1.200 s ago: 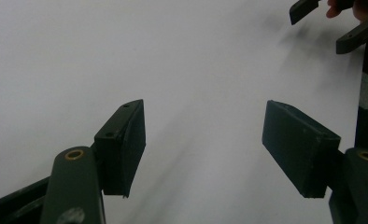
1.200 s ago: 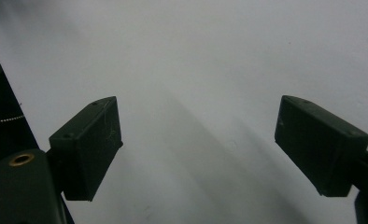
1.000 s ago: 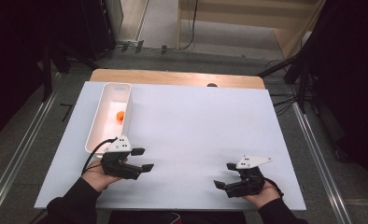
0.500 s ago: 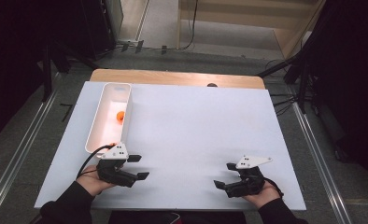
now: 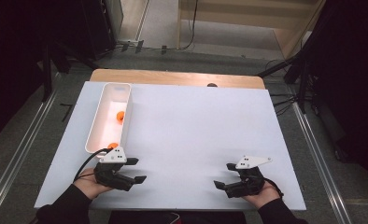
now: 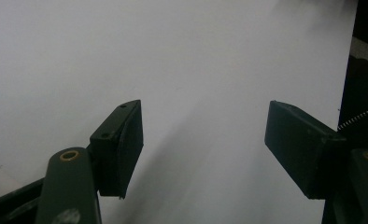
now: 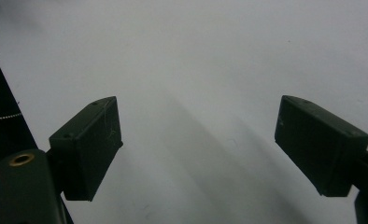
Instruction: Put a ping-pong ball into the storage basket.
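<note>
Grippers: we see left gripper [image 5: 136, 171] and right gripper [image 5: 225, 176] both spread wide, empty. Two orange balls [image 5: 119, 116] sit in white bin [image 5: 95, 126].

the table top [image 5: 196, 135] is a smooth, matt white sheet; a strip of pale wood [image 5: 173, 77] shows along its far edge. the bin [image 5: 126, 112] looks like glossy white plastic. both grippers, left [image 5: 134, 170] and right [image 5: 224, 176], are matt black, with brass-coloured rivets and grey plates.
</note>
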Motion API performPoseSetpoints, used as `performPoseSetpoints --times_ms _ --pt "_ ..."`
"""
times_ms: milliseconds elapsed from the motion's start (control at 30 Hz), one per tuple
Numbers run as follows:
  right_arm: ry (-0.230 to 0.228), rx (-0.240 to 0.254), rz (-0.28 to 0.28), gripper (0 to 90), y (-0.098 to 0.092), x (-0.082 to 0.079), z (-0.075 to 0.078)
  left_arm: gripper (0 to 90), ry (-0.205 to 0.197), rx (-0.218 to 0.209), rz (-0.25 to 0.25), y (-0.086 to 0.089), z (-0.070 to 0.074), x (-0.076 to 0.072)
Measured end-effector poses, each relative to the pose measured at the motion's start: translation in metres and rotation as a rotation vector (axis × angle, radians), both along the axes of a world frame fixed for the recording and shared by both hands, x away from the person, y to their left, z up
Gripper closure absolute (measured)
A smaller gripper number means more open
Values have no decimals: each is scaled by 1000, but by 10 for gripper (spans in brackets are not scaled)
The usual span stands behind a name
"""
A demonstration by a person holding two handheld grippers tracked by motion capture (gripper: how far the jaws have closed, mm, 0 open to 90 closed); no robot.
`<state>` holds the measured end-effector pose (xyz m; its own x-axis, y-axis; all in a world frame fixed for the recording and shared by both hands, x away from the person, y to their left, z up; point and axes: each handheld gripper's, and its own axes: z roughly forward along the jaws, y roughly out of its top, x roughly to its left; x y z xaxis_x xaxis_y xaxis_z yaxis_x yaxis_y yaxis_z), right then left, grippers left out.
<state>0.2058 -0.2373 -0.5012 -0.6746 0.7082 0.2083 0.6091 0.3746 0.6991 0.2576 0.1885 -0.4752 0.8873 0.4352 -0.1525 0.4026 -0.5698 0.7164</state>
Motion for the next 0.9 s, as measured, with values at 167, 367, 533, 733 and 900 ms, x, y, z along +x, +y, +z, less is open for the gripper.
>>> performPoseSetpoints --times_ms 167,367,533,733,900 --pt "1 1 2 134 0 0 0 283 0 1 0 0 0 0" --pt "-2 -3 7 134 0 0 0 283 6 7 -3 0 -1 0" --pt "0 -2 7 134 0 0 0 283 4 13 -9 0 -1 0" --pt "-3 -5 6 134 0 1 -1 283 9 10 -10 -1 -1 0" --pt "4 -2 4 134 0 0 0 283 9 13 -12 -1 -1 0"
